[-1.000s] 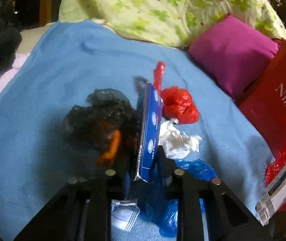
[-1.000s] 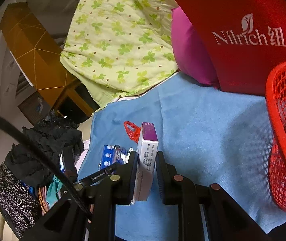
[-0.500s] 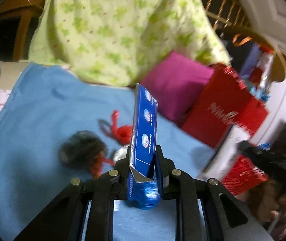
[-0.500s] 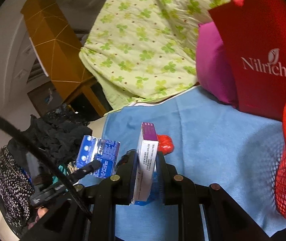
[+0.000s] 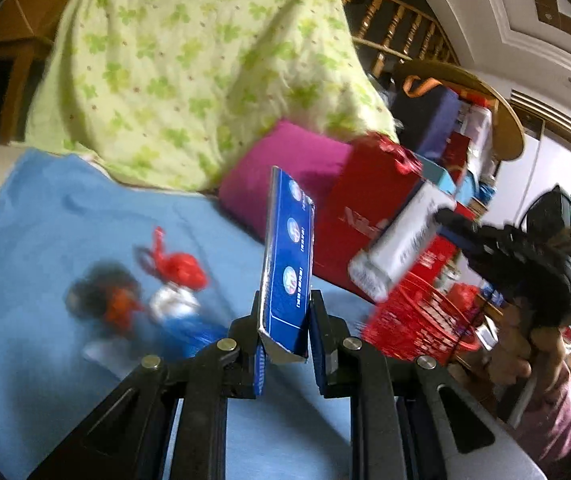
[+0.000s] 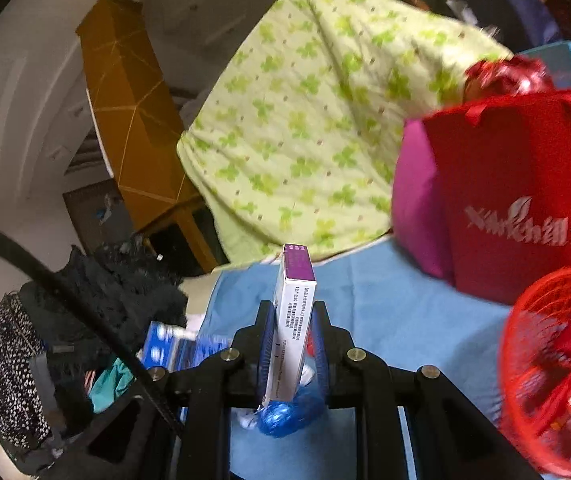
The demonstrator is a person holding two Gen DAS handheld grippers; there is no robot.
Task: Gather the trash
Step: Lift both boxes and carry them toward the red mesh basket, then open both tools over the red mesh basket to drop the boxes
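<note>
— Blue blanket covers the bed, with a clover-print quilt heaped behind it. What have my jaws got?

— On the left gripper, the jaws are clamped on a blue box, held upright on its edge. On the right gripper, the jaws are closed on a white box with a purple end, also upright.

— And around them?

— From my left camera, blurred trash lies on the blanket: a red bag, a dark bag, white paper. Beside the magenta pillow stands a red gift bag, with the red mesh basket in front of it. My right hand holds its box above that basket.
</note>
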